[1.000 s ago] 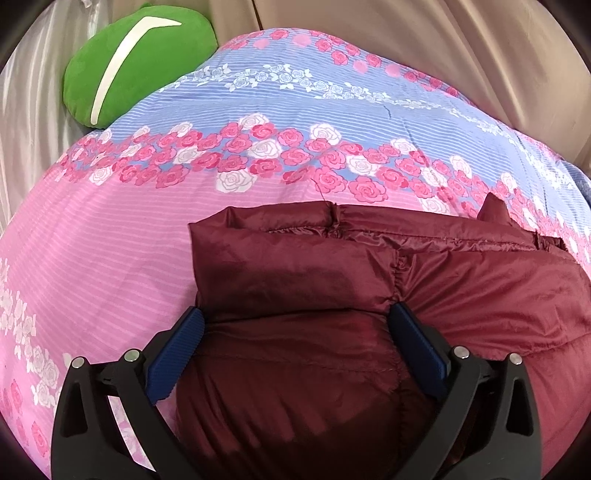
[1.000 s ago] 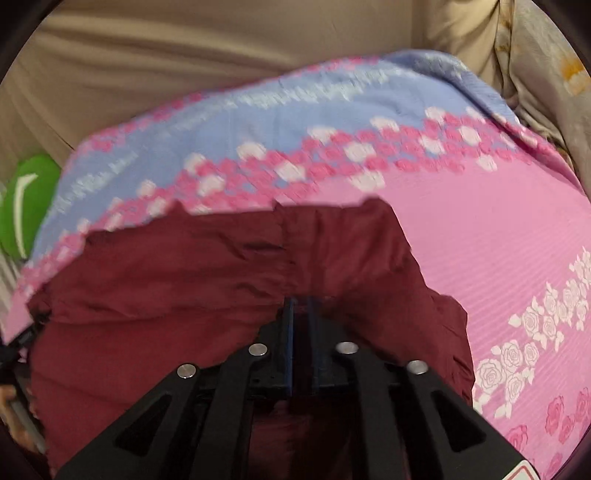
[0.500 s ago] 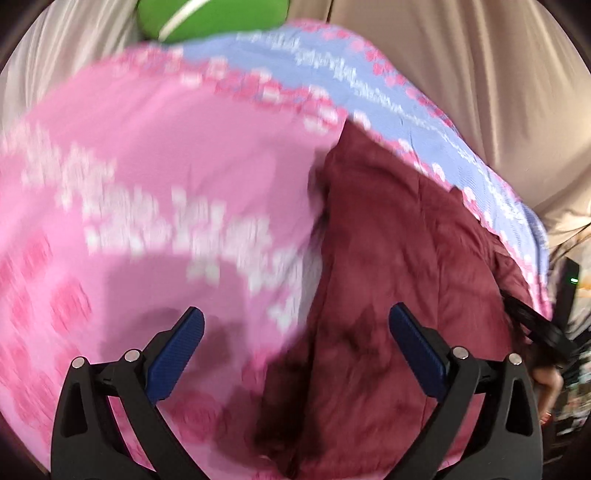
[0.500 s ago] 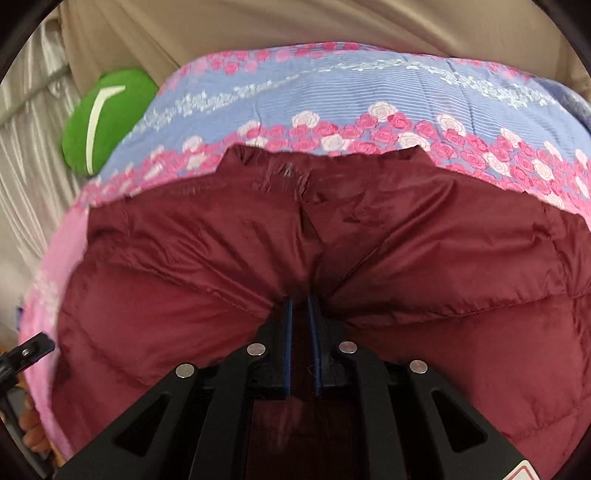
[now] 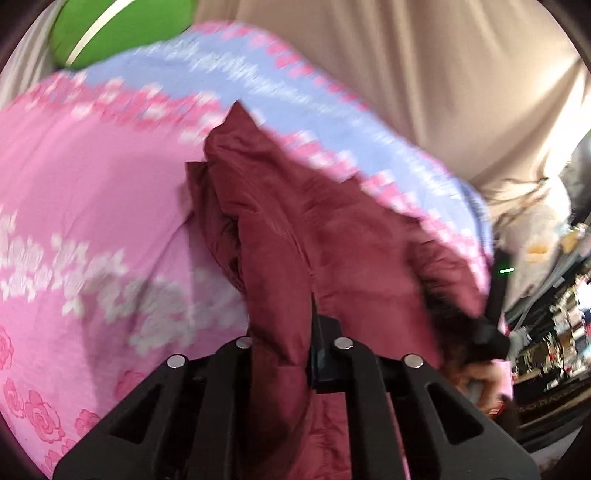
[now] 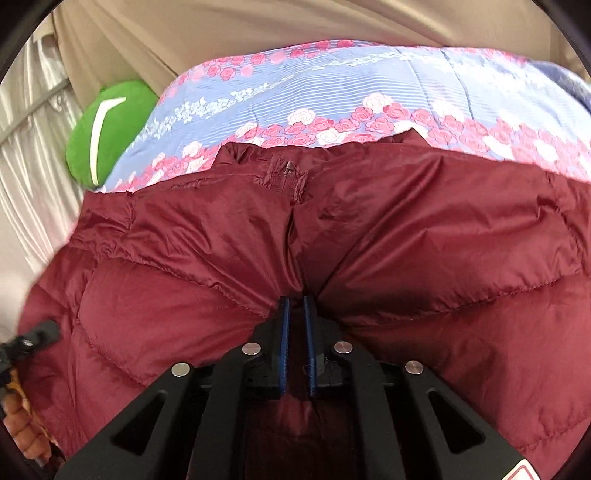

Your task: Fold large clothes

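A dark red puffy jacket [image 6: 406, 236] lies on a bed with a pink and blue rose-print cover [image 6: 332, 92]. My right gripper [image 6: 296, 306] is shut on a pinch of the jacket near its front edge, below the zipper end [image 6: 287, 170]. In the left wrist view my left gripper [image 5: 291, 332] is shut on a fold of the jacket [image 5: 314, 240] at its left edge; the fabric covers the left finger. The left view is blurred by motion. The other gripper and hand [image 5: 480, 339] show at its right.
A green cushion [image 6: 107, 129] lies at the bed's far left corner, also in the left wrist view [image 5: 118, 26]. Beige curtain [image 6: 221, 29] hangs behind the bed. Cluttered shelves [image 5: 554, 332] stand to the right of the bed.
My left gripper was open, swung to the jacket's left edge, and has closed on a fold there. My right gripper stayed shut on the jacket, and more of the jacket now shows spread out.
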